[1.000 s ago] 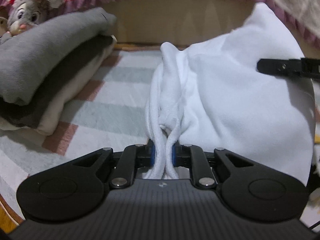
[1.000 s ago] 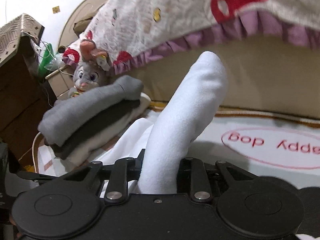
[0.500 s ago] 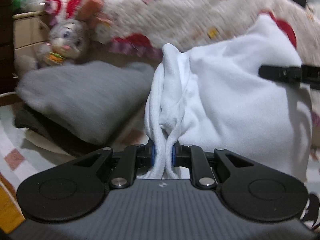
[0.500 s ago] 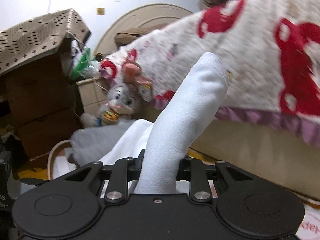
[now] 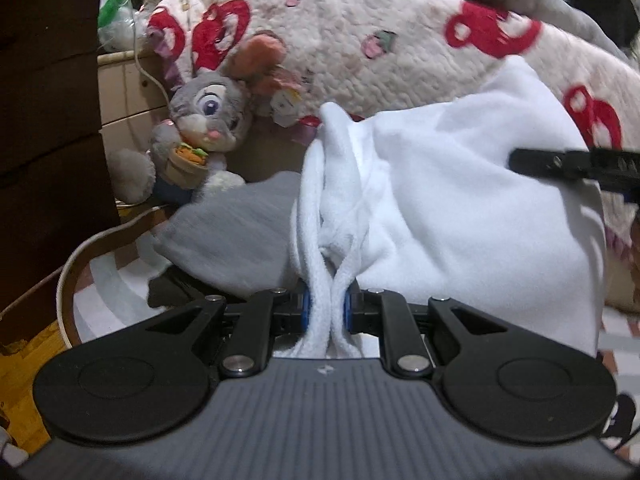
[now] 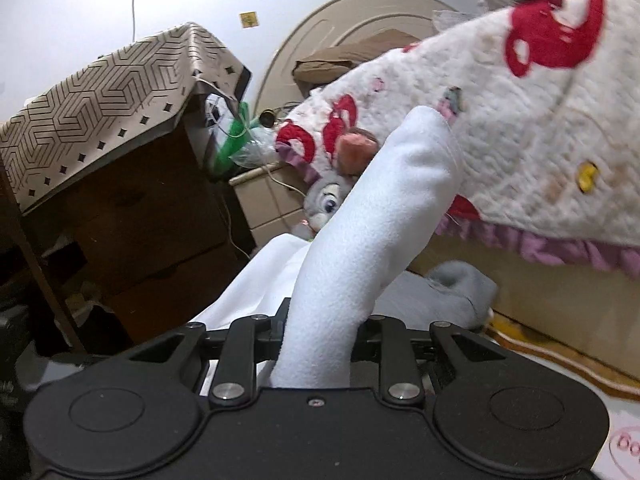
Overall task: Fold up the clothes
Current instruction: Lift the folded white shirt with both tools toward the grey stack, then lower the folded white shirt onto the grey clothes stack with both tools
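A white fleece garment (image 5: 472, 208) hangs bunched between my two grippers, lifted off the rug. My left gripper (image 5: 326, 306) is shut on a gathered edge of it. My right gripper (image 6: 318, 344) is shut on another thick fold of the white garment (image 6: 376, 240), which stands up in front of its camera. One finger of the right gripper (image 5: 576, 162) shows at the right of the left wrist view, against the cloth. A stack of folded grey clothes (image 5: 236, 236) lies just behind and left of the garment; it also shows in the right wrist view (image 6: 452, 288).
A grey plush rabbit (image 5: 200, 132) sits behind the folded stack. A quilt with red prints (image 5: 380, 40) drapes over the bed. A dark wooden cabinet (image 6: 132, 216) stands at the left. A striped rug (image 5: 116, 292) covers the floor, with a white cable (image 5: 64, 276) along its edge.
Both grippers have risen and tilted up with the white garment. The rug and folded stack have dropped low in view; the rabbit, quilt and cabinet have come into view.
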{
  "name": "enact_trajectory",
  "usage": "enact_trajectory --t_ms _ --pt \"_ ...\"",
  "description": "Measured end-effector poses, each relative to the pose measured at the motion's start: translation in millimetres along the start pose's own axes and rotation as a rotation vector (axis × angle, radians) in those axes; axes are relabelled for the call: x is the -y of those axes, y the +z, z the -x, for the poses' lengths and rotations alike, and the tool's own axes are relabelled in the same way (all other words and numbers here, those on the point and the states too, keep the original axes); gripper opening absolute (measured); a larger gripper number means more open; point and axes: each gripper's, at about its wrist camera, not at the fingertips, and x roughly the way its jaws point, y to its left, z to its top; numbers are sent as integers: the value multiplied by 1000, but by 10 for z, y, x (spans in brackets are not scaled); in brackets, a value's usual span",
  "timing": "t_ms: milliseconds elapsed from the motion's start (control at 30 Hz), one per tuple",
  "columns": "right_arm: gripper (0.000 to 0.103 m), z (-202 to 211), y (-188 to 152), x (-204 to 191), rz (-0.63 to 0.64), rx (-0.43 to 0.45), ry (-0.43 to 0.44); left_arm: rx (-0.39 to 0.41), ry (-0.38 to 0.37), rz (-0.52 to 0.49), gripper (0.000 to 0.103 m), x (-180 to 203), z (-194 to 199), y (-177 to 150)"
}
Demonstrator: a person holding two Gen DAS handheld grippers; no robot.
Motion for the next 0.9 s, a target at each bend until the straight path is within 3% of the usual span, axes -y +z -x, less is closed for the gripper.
enact_trajectory --t_ms 267,367,400,433,500,567,600,633,667,733,767,833,900 --pt "28 -847 323 19 -121 -14 -2 -63 78 -92 14 -473 -655 715" --pt "28 -1178 318 181 -167 8 16 -78 49 -118 15 -674 -963 938" --pt "28 -1275 303 256 -187 13 20 -95 32 -65 18 -793 -1121 977" --pt "28 -1372 289 331 -207 18 24 -100 56 16 22 -904 -1269 950" --pt "30 -1659 162 559 -240 1 -5 -106 118 174 43 -1114 -1556 882" --pt "42 -1966 -10 829 -263 -40 -54 -71 318 256 42 -1145 -1646 680" --pt "46 -2120 -140 966 -265 -86 -99 -1 398 298 44 -1070 -1583 523" --pt "49 -2218 -301 1086 -291 -109 -133 72 396 369 47 -1028 -1456 330" --pt "50 -2216 -423 1187 -348 -78 -117 146 392 439 54 -987 -1329 138" --pt "53 -2106 -592 1357 -491 5 -58 234 332 565 55 -939 -1196 -194" --pt "53 -2067 -638 1401 -518 15 -26 212 288 626 53 -964 -1251 -297" --pt "53 -1994 -700 1412 -514 23 17 89 189 702 52 -1038 -1459 -325" --pt "56 -1907 -740 1392 -535 14 13 98 122 692 54 -1016 -1518 -336"
